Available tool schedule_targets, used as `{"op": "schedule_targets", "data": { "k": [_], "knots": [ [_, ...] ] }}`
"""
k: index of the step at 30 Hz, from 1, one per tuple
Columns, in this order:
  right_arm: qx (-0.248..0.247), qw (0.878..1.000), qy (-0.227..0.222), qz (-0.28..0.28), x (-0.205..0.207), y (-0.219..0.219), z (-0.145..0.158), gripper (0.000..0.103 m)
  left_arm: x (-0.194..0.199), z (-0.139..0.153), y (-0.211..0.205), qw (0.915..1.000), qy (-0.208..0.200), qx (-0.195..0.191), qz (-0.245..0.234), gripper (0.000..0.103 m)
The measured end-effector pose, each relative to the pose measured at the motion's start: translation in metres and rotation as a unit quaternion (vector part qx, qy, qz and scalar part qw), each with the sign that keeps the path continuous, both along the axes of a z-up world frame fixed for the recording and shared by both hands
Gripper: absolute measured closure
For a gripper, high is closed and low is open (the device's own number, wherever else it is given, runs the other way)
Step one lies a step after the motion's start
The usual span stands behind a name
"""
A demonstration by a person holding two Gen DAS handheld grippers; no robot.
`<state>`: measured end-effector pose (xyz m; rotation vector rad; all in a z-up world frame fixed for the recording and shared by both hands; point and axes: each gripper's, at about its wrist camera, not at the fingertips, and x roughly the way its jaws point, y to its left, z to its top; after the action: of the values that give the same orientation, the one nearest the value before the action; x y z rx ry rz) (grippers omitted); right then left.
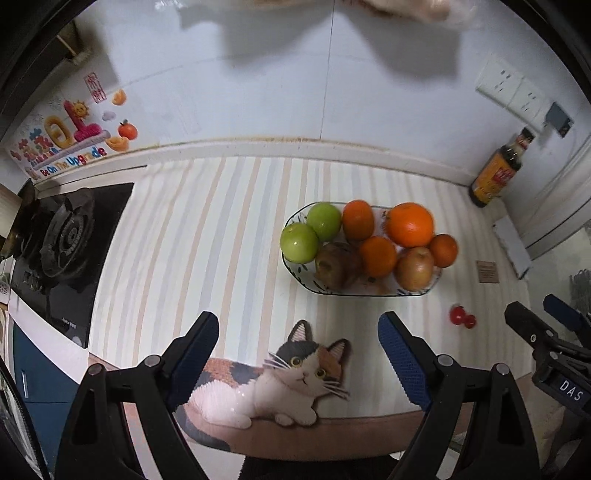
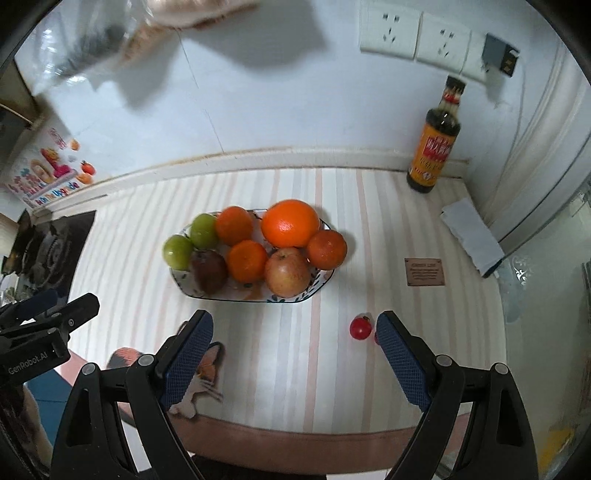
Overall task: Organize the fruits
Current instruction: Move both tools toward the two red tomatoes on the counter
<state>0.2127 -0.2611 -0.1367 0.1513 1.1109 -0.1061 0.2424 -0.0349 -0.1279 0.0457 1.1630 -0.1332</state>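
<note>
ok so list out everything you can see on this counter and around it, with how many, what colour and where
plate: 1, white with dark rim, centre of the counter
oranges: 4, orange, on the plate, biggest at the back
green apples: 2, green, left end of the plate
red apples: 2, one reddish-yellow at the front, one dark red beside the green ones
cherry tomatoes: 2, red, on the mat right of the plate, one half hidden
sauce bottle: 1, dark with orange label, back right corner
striped mat: 1, pastel, cat print at the front edge
gas stove: 1, black, far left
wall sockets: white, above the bottle
left gripper: open, empty
right gripper: open, empty
</note>
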Motion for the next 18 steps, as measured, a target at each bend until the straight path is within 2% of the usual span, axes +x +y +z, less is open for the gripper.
{"op": "schedule_targets", "data": {
  "k": [8, 18],
  "knots": [
    [-0.005, 0.999, -0.042, 0.004, -0.044, 0.014, 0.057, 0.011, -0.039, 0.048, 0.004, 0.9990, -0.043, -0.010, -0.012, 0.015],
    [-0.005, 0.996, -0.088, 0.004, -0.075, 0.028, 0.112, 0.011, -0.065, 0.083, 0.008, 0.9973, -0.067, -0.024, -0.018, 0.015]
  ]
}}
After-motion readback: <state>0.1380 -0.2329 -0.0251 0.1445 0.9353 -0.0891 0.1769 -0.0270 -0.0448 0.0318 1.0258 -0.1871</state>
